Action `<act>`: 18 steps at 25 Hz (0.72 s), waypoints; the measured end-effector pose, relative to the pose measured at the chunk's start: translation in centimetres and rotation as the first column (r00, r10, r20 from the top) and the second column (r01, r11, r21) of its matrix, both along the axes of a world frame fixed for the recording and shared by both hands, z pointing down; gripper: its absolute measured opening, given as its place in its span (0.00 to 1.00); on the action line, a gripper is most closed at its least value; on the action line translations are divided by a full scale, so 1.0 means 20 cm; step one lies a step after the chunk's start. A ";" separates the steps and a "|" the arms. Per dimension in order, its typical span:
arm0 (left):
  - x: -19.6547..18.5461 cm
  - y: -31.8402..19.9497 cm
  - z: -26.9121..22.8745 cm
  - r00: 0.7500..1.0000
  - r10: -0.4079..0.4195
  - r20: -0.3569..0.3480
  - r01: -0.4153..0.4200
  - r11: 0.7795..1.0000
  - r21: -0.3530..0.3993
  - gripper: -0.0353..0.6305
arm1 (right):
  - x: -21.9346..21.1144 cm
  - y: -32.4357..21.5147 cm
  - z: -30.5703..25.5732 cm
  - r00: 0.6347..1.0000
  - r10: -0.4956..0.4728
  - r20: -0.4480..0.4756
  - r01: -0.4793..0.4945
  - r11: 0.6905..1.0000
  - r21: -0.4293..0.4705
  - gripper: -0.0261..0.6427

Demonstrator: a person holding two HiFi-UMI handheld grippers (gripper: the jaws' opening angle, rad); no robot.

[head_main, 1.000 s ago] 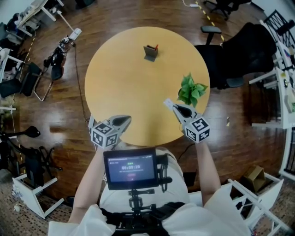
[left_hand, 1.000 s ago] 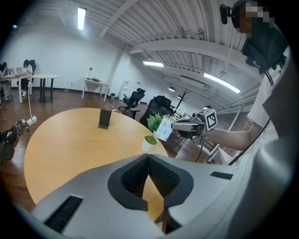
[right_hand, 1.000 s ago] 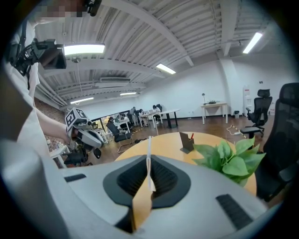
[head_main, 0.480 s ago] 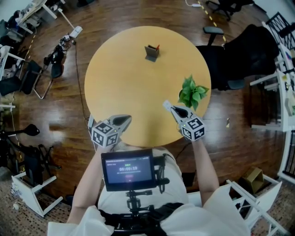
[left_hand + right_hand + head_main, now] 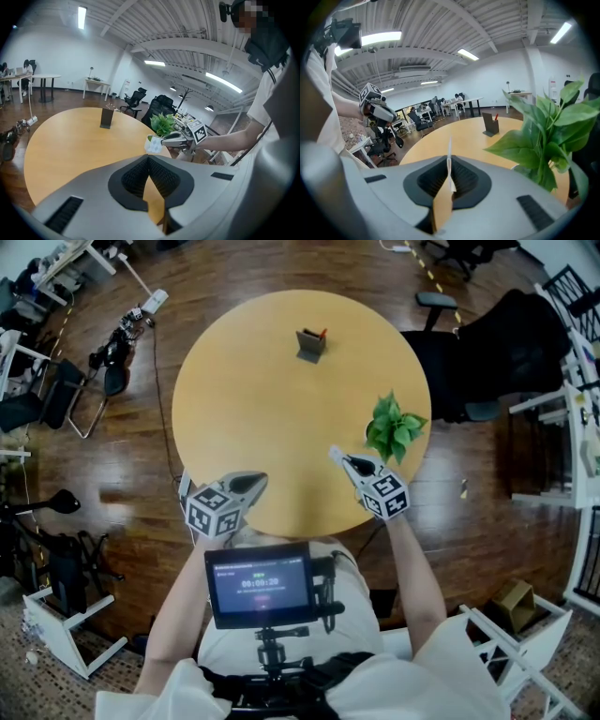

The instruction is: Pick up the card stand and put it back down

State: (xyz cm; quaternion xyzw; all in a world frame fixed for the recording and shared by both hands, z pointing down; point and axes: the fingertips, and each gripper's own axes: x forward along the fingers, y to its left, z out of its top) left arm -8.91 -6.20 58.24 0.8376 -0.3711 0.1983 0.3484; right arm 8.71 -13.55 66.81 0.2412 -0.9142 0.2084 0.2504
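The card stand (image 5: pixel 310 344) sits upright on the far side of the round table (image 5: pixel 234 409), well apart from both grippers, its broad face towards the person and its long side running across. Since a second ago the right gripper (image 5: pixel 349 460), pinching a white card (image 5: pixel 336 454), has dropped nearer the tabletop just beside the potted plant (image 5: pixel 393 427). The left gripper (image 5: pixel 255 483) has stayed at the near edge, jaws pressed together on nothing.

— Your surface (image 5: pixel 253 381) is honey-yellow, your card stand (image 5: pixel 308 345) dark grey with a red tip.
— Your plant (image 5: pixel 394 426) is bright green; your right hand-held gripper (image 5: pixel 345 458) is grey, its cube (image 5: pixel 386 495) patterned black-and-white, its card (image 5: pixel 336 453) white.
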 end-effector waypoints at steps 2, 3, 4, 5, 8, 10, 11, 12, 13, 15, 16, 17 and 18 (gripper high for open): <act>-0.01 0.00 0.00 1.000 -0.001 0.000 0.001 1.000 -0.001 0.06 | 0.00 0.00 0.04 1.000 -0.005 -0.007 0.005 1.000 -0.008 0.09; -0.01 0.01 0.00 1.000 -0.002 -0.001 0.002 1.000 -0.001 0.06 | -0.01 0.01 0.05 1.000 -0.008 -0.010 0.008 1.000 -0.011 0.09; -0.01 0.01 0.00 1.000 -0.003 -0.002 0.003 1.000 -0.001 0.06 | -0.01 0.01 0.07 1.000 -0.011 -0.014 0.011 1.000 -0.012 0.09; -0.02 0.01 0.00 1.000 -0.004 -0.002 0.004 1.000 -0.001 0.06 | -0.01 0.01 0.09 1.000 -0.014 -0.019 0.014 1.000 -0.013 0.09; -0.03 0.01 0.01 1.000 -0.006 -0.001 0.006 1.000 -0.001 0.06 | -0.01 0.01 0.14 0.999 -0.023 -0.030 0.022 1.000 -0.016 0.09; -0.04 0.02 0.01 1.000 -0.008 -0.001 0.008 1.000 -0.002 0.06 | -0.02 0.01 0.17 0.999 -0.026 -0.035 0.026 1.000 -0.017 0.09; -0.04 0.01 0.01 1.000 -0.008 -0.002 0.008 1.000 -0.004 0.06 | -0.02 0.01 0.18 0.999 -0.028 -0.038 0.027 0.999 -0.019 0.09; -0.04 0.01 0.01 1.000 -0.008 -0.003 0.008 1.000 -0.005 0.06 | -0.02 0.01 0.20 0.999 -0.030 -0.040 0.029 0.999 -0.022 0.09; -0.03 0.02 0.01 1.000 -0.008 -0.004 0.008 1.000 -0.005 0.06 | -0.02 0.01 0.21 0.999 -0.032 -0.040 0.031 0.999 -0.025 0.09; -0.03 0.02 0.01 1.000 -0.009 -0.005 0.009 1.000 -0.008 0.06 | -0.02 0.01 0.23 0.999 -0.038 -0.036 0.037 0.999 -0.032 0.09; -0.04 0.02 0.01 1.000 -0.009 -0.004 0.009 1.000 -0.009 0.06 | -0.02 0.02 0.24 0.999 -0.042 -0.034 0.041 0.998 -0.036 0.09; -0.04 0.02 0.01 1.000 -0.010 -0.004 0.010 1.000 -0.009 0.06 | -0.03 0.02 0.26 0.998 -0.046 -0.033 0.045 0.998 -0.040 0.09; -0.04 0.03 0.01 1.000 -0.011 -0.004 0.011 1.000 -0.010 0.06 | -0.03 0.02 0.27 0.998 -0.049 -0.034 0.048 0.998 -0.042 0.09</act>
